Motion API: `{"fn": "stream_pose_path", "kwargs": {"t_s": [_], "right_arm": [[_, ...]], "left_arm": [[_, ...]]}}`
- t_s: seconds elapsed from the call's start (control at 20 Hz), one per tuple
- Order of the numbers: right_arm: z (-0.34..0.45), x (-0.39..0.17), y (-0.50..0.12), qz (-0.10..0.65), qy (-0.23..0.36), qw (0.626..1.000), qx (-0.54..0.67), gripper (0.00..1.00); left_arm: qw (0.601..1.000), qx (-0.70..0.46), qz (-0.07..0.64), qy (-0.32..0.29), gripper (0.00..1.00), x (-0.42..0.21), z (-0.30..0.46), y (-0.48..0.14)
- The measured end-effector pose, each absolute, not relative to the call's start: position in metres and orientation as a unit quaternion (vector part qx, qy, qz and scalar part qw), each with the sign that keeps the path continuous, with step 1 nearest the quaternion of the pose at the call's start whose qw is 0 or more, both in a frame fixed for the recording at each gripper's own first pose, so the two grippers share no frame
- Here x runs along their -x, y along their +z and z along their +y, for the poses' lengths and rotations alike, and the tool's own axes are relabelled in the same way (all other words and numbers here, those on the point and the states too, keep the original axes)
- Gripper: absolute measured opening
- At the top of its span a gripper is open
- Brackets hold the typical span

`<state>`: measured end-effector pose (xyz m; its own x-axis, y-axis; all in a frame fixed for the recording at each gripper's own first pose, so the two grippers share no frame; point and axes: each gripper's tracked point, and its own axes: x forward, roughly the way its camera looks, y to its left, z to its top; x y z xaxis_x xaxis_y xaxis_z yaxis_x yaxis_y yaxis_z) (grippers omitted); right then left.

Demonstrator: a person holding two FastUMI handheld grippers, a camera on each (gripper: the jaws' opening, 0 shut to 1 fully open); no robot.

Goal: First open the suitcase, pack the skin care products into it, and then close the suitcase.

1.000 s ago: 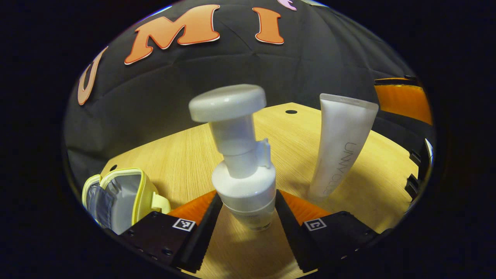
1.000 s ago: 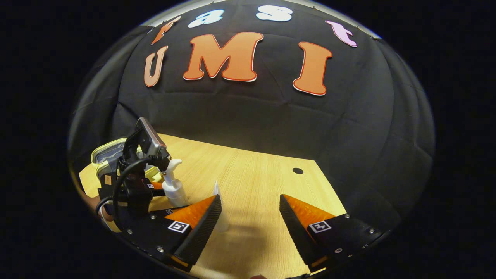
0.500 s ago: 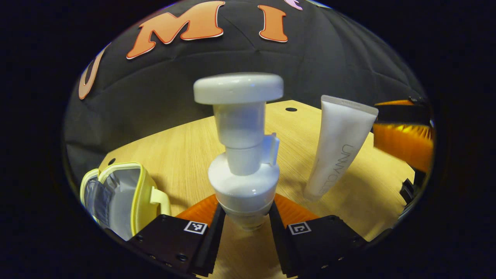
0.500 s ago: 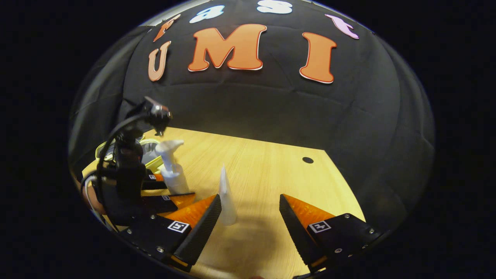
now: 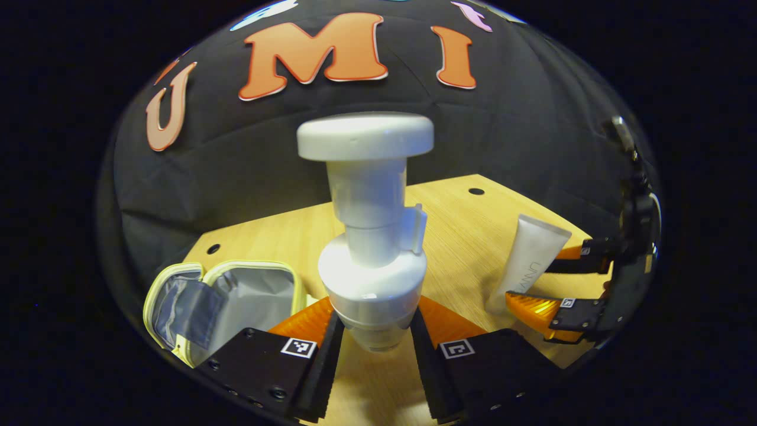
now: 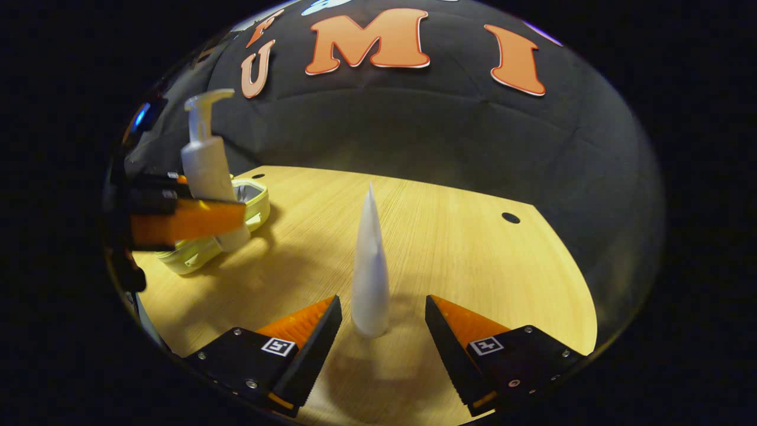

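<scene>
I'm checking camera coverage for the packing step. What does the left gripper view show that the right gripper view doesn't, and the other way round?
Left gripper view: the left gripper with its jaws pressed on both sides of the pump bottle, and the grey lining inside the open case. Right gripper view: the right gripper with its jaws open either side of the upright tube, not touching it, and the bottle's spout in profile. Shared: bottle, tube, case and wooden table.
</scene>
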<state>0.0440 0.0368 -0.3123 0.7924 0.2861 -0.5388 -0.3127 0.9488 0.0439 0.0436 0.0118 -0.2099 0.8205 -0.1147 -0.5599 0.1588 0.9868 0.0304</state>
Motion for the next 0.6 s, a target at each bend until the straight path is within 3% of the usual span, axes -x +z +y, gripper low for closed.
{"fn": "stream_pose_path", "kwargs": {"t_s": [0.2, 0.3, 0.6], "right_arm": [[0.051, -0.057, -0.331, 0.295, 0.166, 0.941, 0.013, 0.75], [0.055, -0.056, -0.334, 0.301, 0.168, 0.939, 0.013, 0.56], [0.063, -0.054, -0.325, 0.313, 0.17, 0.934, 0.007, 0.47]], "left_arm": [[0.958, -0.043, 0.282, -0.037, 0.61, -0.035, 0.047, -0.18], [0.958, -0.04, 0.283, -0.019, 0.61, -0.032, 0.065, -0.17], [0.959, -0.052, 0.278, 0.013, 0.61, -0.019, 0.117, -0.161]]}}
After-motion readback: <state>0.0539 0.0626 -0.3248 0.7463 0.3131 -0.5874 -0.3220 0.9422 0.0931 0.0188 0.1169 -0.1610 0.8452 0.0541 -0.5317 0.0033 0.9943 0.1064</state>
